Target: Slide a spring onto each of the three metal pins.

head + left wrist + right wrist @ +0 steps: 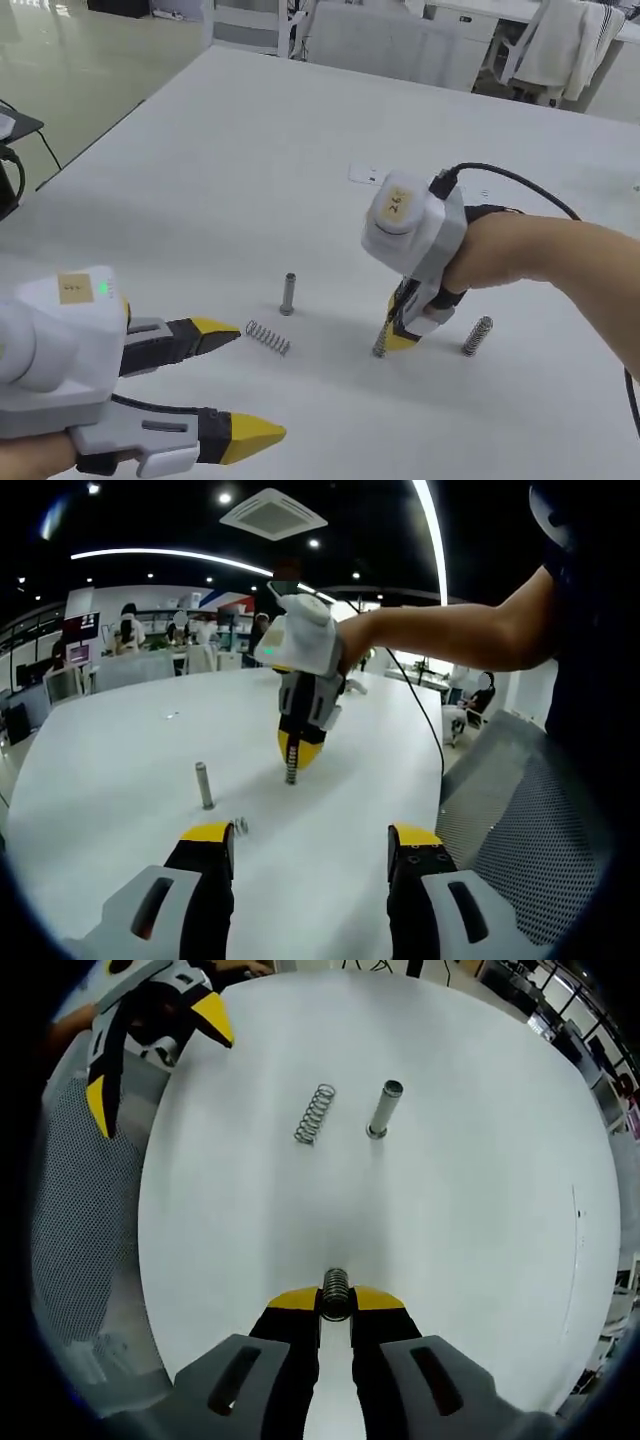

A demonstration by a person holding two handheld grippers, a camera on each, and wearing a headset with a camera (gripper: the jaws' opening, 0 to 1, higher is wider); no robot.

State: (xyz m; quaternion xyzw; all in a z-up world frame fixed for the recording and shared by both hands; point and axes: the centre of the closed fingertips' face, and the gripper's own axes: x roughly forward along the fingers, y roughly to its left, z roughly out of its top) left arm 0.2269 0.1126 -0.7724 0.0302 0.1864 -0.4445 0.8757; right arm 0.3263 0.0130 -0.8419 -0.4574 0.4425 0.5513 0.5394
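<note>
My right gripper (398, 338) points down at the white table (200, 180), shut on a spring (380, 340) that stands upright with its lower end at the tabletop. Its own view looks down the coil (336, 1295) between shut jaws; I cannot tell whether a pin is inside. A bare metal pin (288, 294) (383, 1108) (204, 785) stands upright to the left. Beside it lies a loose spring (268, 337) (314, 1113). Another spring (478, 336) stands upright to the right. My left gripper (240, 380) (312, 838) hovers open near the front edge, holding nothing.
A cable (520, 185) runs from the right gripper over the person's forearm (560, 255). A small white tag (364, 175) lies further back on the table. Chairs (400, 40) stand beyond the far edge. A mesh chair back (520, 810) is at the table's side.
</note>
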